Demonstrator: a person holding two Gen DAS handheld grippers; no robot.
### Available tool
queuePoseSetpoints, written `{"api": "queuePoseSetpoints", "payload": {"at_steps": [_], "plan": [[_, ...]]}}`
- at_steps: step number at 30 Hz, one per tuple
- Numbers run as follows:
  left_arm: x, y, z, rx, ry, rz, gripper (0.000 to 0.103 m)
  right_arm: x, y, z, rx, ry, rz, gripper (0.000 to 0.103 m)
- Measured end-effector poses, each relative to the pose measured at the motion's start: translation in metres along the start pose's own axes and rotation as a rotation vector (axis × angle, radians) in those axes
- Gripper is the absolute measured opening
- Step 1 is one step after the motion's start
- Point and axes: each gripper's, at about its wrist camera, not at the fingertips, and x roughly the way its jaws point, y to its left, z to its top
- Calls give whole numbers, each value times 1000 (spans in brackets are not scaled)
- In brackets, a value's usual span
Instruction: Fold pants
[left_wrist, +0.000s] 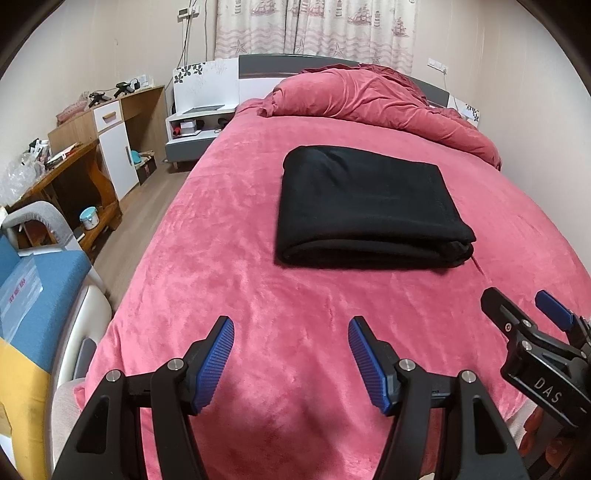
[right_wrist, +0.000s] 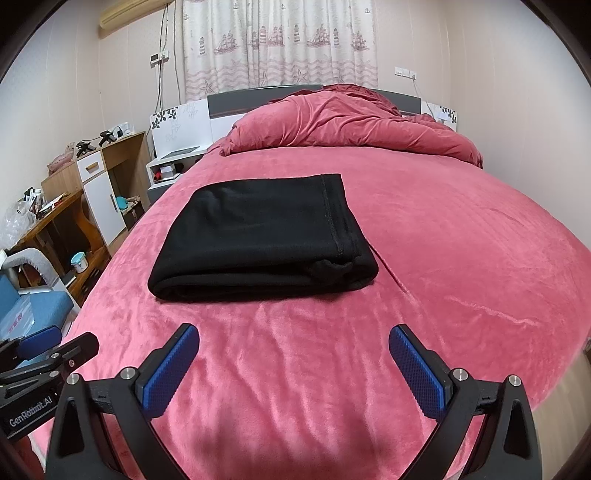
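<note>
Black pants lie folded into a thick rectangle on the pink bed cover; they also show in the right wrist view. My left gripper is open and empty, held above the cover nearer the foot of the bed than the pants. My right gripper is open and empty, also short of the pants. The right gripper shows at the right edge of the left wrist view, and the left gripper at the left edge of the right wrist view.
A bunched pink duvet lies at the head of the bed. A wooden desk and cabinet stand along the left wall. A blue-cushioned chair is beside the bed's left edge. A nightstand stands by the headboard.
</note>
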Motion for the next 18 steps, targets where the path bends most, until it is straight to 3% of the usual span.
{"api": "queuePoseSetpoints", "payload": {"at_steps": [18], "plan": [[39,-4,-5,6,96,2,66,31,-11,-14,39,77,-19,103]]}}
